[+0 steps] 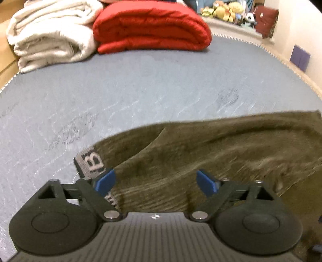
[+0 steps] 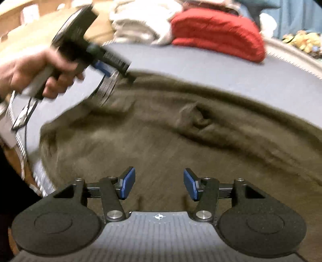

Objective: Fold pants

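Olive pants (image 2: 181, 141) lie spread on the grey-blue bed cover (image 1: 140, 90); left gripper (image 1: 156, 181) and right gripper (image 2: 159, 184) hover over the cloth, jaws apart, nothing pinched; suggest re-pinching waistband (image 1: 92, 163) and far edge evenly before next fold.

a wide grey-blue bed surface (image 1: 140, 84) with a fringed edge, a folded red quilt (image 1: 151, 28) beside cream blankets (image 1: 50, 34) at the far end, plush toys (image 1: 223, 10) on a ledge, pale wall (image 1: 297, 24) at right.
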{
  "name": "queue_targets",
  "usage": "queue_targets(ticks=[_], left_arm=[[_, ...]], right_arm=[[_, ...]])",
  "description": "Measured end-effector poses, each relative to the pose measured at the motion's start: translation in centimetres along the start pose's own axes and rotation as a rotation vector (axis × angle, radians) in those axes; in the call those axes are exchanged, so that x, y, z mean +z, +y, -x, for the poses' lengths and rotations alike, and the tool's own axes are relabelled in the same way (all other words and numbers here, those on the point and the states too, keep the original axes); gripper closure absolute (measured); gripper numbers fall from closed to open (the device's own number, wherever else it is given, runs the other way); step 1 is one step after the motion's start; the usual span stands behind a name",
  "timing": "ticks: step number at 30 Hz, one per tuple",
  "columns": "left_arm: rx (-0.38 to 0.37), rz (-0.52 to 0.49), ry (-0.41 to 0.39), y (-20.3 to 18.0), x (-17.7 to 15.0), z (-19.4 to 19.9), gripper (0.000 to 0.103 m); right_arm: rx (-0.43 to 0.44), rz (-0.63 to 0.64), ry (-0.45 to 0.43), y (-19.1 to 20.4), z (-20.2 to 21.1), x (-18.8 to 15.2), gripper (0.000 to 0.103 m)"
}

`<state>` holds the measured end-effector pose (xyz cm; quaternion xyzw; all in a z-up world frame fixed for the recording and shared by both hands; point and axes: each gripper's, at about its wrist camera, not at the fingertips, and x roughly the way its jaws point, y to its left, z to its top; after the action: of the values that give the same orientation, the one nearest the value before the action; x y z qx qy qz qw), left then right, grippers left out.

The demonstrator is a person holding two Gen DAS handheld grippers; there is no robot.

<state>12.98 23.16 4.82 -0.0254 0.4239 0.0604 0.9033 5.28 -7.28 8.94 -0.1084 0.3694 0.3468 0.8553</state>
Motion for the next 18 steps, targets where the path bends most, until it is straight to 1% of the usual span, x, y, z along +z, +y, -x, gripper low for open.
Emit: queue_targets(ticks=[1,2,5,6,7,10,12,14,15,16,17,18], left_arm=[[-0.006,0.018,-0.023,-0.3,0.3,0.6,0.0],[-0.009,0.034,-0.053,-0.4,0.6,1.3,0.0],[-0.018,0.051,-0.102,-1.1,1.5,2.5,0.0],[-0.018,0.051,-0.115,-1.2,1.7,2.6,0.0],[-0.017,0.051,-0.126,-1.4,1.9,2.9,0.0],[-0.03,0.05,-0.137,-1.6,2.1,3.1,0.0],[-0.034,0.041,-0.134,-1.9,2.2,3.0,0.0],[-0.024,0.026,-0.129,-2.1,2.1,2.6,0.0],[-0.019,0.017,-0.126,-2.3,2.0,2.4,0.0],[-0.014,0.01,-0.124,-2.5,2.0,2.3,0.0],[-0.011,0.006,-0.122,-2.5,1.9,2.2,0.0],[-0.008,0.003,-0.12,-2.5,1.9,2.0,0.0]], right_arm=[[-0.03,-0.002,-0.037,-0.4,0.8,0.4,0.048],[-0.053,-0.006,-0.076,-0.9,1.9,0.8,0.048],[-0.109,-0.015,-0.19,-2.9,5.4,2.4,0.047],[-0.13,-0.02,-0.219,-3.7,6.6,3.1,0.046],[-0.151,-0.032,-0.248,-4.5,7.9,4.0,0.042],[-0.192,-0.056,-0.331,-6.9,11.4,6.4,0.031],[-0.24,-0.05,-0.401,-8.5,13.3,7.3,0.027],[-0.303,-0.058,-0.464,-10.6,14.0,7.1,0.026],[-0.33,-0.086,-0.475,-11.9,13.6,6.7,0.026],[-0.355,-0.132,-0.466,-13.3,13.1,6.0,0.027],[-0.371,-0.179,-0.442,-14.5,12.6,5.3,0.027],[-0.382,-0.239,-0.392,-15.9,11.8,4.8,0.027]])
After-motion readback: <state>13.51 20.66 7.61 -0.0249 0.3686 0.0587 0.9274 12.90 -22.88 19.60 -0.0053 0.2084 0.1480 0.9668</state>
